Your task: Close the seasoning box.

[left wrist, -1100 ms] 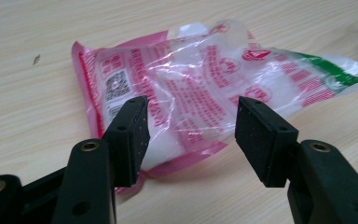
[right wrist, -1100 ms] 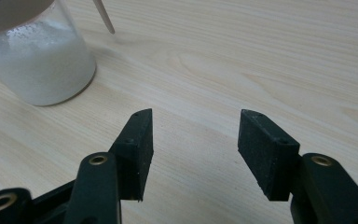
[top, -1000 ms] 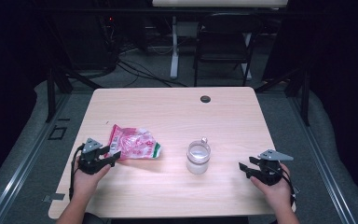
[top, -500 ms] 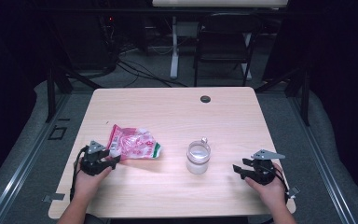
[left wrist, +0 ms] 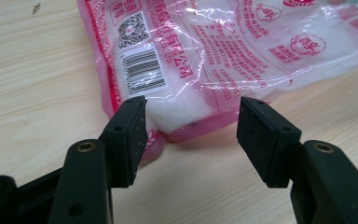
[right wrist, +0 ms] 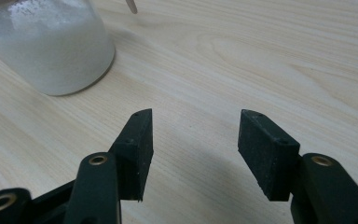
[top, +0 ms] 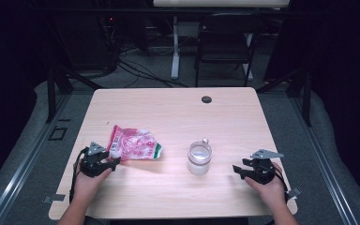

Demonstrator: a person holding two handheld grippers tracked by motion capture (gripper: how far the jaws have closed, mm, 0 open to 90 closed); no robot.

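Observation:
A pink and clear plastic bag of white powder lies flat on the wooden table, left of centre. My left gripper is open right at the bag's near corner, with the jaws either side of it and not closed on it. A clear glass jar holding white powder stands right of centre, with a small spoon handle sticking out. My right gripper rests open on the table to the jar's right, apart from it; the jar sits up left of its jaws.
A small black round cap lies near the table's far edge. A dark chair and cables stand on the floor beyond the table. Bare wood lies between the bag and the jar.
Both hands have slid toward the near edge of the table. The right gripper has also shifted left, closer to the jar. Bag and jar have stayed put.

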